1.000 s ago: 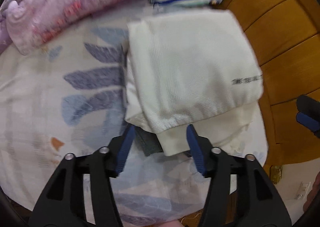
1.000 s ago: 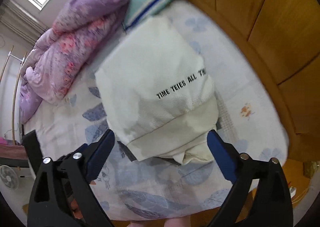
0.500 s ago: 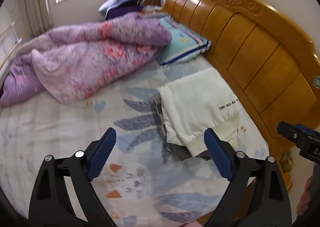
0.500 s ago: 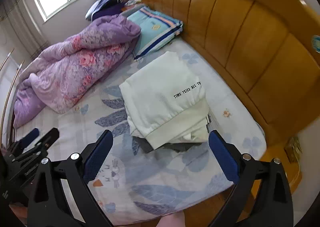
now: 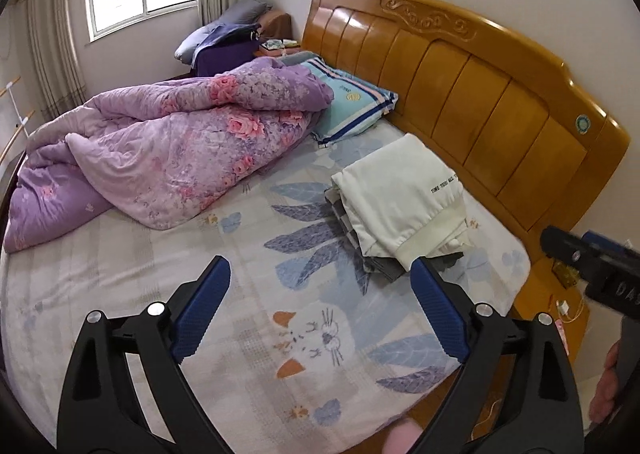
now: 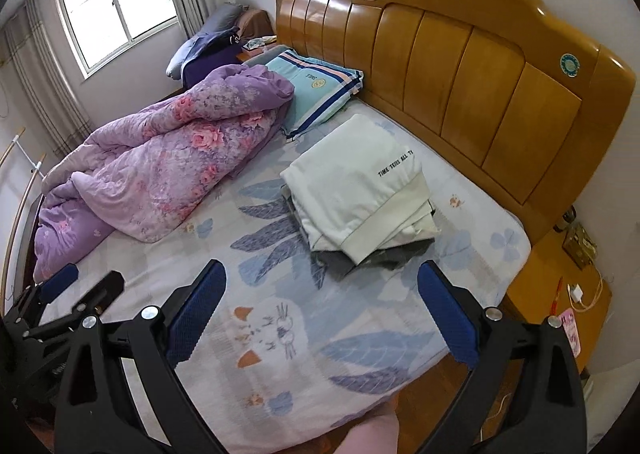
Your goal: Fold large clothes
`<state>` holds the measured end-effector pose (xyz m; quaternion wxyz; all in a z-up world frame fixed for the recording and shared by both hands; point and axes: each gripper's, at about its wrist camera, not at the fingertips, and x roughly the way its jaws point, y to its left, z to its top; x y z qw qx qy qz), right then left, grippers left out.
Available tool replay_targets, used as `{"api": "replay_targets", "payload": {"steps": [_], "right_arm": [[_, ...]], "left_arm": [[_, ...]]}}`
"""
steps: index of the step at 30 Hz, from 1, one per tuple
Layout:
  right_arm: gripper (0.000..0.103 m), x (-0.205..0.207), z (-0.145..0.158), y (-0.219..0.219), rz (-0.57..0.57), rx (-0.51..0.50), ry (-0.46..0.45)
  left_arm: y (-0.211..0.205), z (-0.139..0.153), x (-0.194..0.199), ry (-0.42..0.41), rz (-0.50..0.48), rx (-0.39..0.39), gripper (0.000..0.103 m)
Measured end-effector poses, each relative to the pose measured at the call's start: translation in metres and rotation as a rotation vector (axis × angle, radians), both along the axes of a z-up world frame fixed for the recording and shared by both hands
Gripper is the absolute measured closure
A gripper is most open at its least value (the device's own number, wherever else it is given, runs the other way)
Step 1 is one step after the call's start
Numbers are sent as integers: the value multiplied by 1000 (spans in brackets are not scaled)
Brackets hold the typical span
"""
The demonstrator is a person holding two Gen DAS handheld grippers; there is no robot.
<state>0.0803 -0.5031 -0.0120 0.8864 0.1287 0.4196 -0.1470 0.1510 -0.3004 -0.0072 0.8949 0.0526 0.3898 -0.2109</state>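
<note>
Beyond the left jaw of the left gripper [image 5: 320, 280], a crumpled purple floral quilt [image 5: 168, 150] lay heaped on the bed sheet [image 5: 248, 294], whose print showed blue leaves and a small cartoon cat face between the two jaws. That gripper's jaws stood wide apart and empty, with only bare sheet between them. Ahead of the jaws sat a teal striped pillow [image 5: 352, 106] carrying a round gold emblem too small to read. Just beyond the right jaw lay the folded cream garment [image 5: 404, 198], stacked on darker folded clothes [image 5: 372, 258] and clear of both pads. Its small black lettering read "TIME TELLS ALL" in part, the end cut off at the fold. Behind it rose the wooden headboard [image 5: 480, 94], bearing a round green sticker, illegible. The right gripper [image 6: 320, 278] likewise hung spread and empty, the cream garment [image 6: 356, 182] ahead between its jaws.
</note>
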Motion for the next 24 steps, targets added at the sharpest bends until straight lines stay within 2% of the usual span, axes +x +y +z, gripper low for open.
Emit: {"api": "replay_targets", "payload": {"steps": [6, 10, 24], "right_arm": [[10, -18, -3, 28, 8, -20, -3], [10, -28, -6, 38, 21, -19, -15], [10, -27, -2, 34, 49, -46, -16]], "left_arm": [[22, 6, -18, -7, 24, 10, 11], [30, 9, -22, 3, 43, -35, 11], [20, 16, -21, -50, 85, 0, 11]]}}
